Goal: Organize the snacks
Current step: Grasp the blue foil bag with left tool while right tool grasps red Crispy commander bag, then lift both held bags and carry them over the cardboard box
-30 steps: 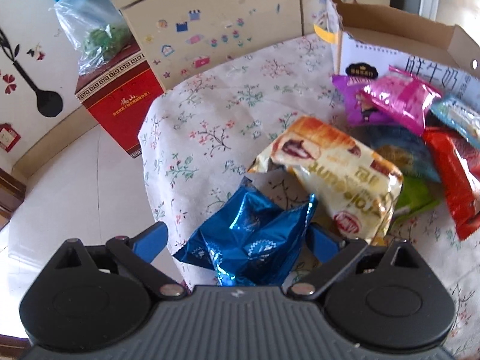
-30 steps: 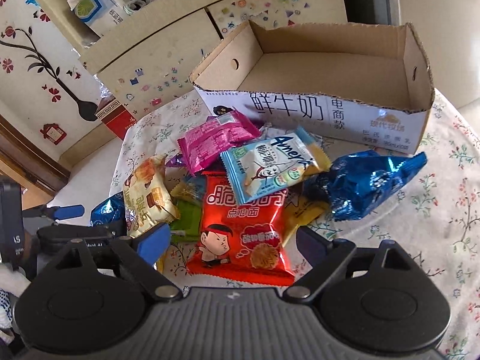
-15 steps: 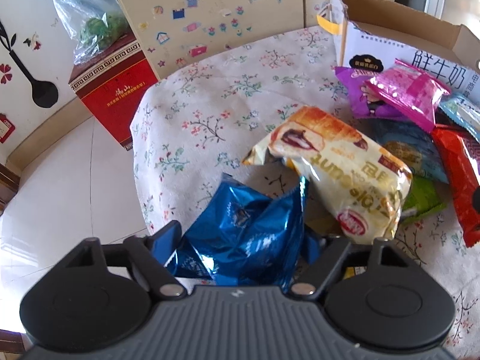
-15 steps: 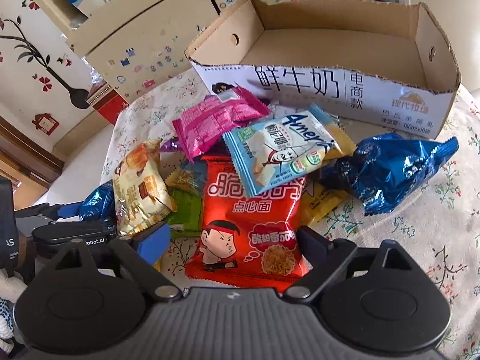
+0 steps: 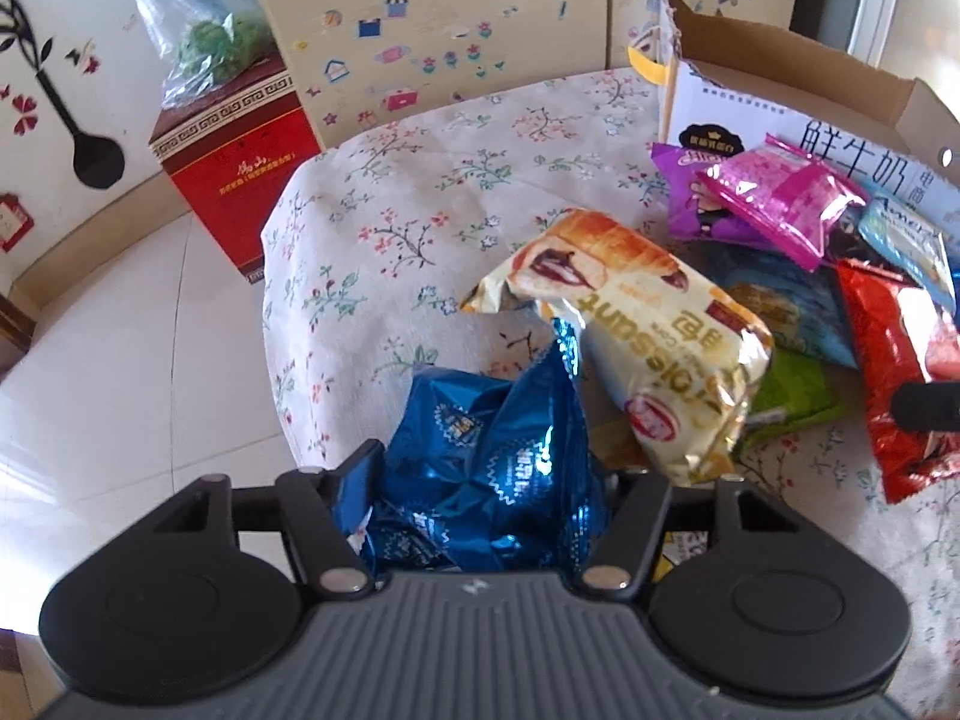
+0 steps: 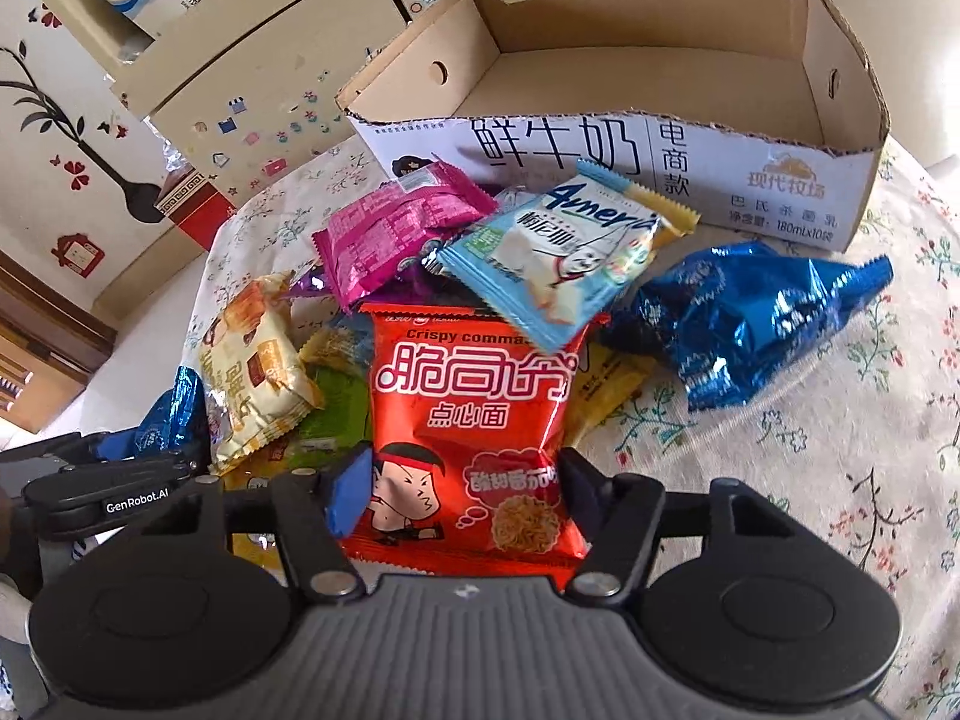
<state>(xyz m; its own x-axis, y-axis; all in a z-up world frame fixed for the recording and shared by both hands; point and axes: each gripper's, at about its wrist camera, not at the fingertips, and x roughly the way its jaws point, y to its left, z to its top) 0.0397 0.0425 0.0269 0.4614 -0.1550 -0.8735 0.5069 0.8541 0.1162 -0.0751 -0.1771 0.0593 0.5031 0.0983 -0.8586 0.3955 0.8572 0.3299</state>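
One floral tablecloth (image 5: 420, 192), white tiled floor (image 5: 120, 360), stickered cabinet (image 5: 432, 36)

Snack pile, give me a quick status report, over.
Left gripper jaws closing on blue foil packet. Right gripper jaws closing on red noodle packet. Cardboard box empty; light blue packet overlaps red one's top.

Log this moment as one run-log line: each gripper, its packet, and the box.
left gripper: closing on blue foil packet | right gripper: closing on red noodle packet | cardboard box: no snacks visible inside
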